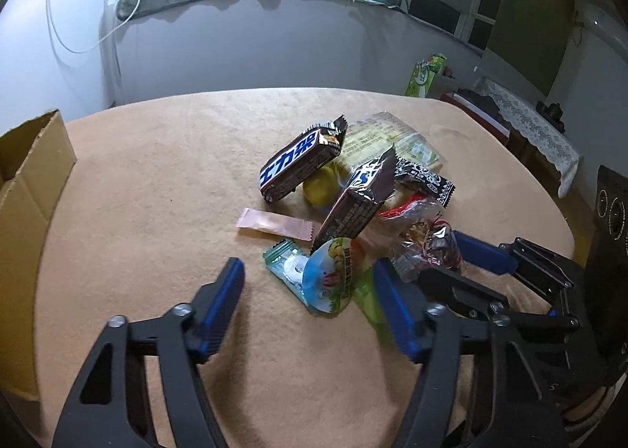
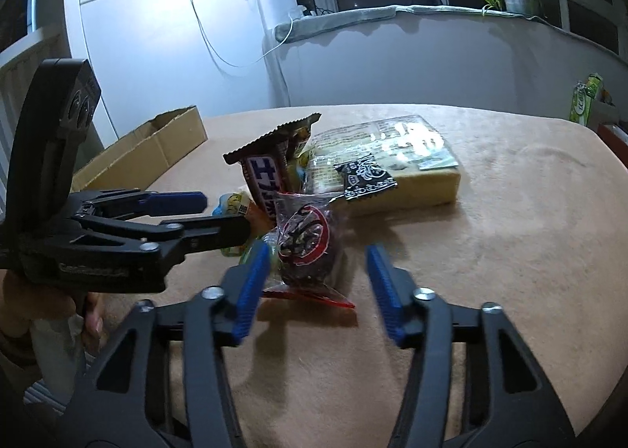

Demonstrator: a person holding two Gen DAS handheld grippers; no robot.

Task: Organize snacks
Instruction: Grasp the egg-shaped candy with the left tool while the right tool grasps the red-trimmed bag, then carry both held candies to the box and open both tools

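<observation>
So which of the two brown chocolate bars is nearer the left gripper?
The bar tilted above the round jelly cup; the other bar lies farther back, toward the cardboard box side.

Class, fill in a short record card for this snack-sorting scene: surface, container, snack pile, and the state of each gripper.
surface: round table under a tan cloth
container: open cardboard box at the table's edge, apart from the pile
pile: two brown chocolate bars leaning over a pink sachet, a round jelly cup, a black packet on a wrapped yellow cake
left gripper: open, jelly cup between the fingers, pads not pressing
right gripper: open, straddling a clear bag of dark snacks
</observation>
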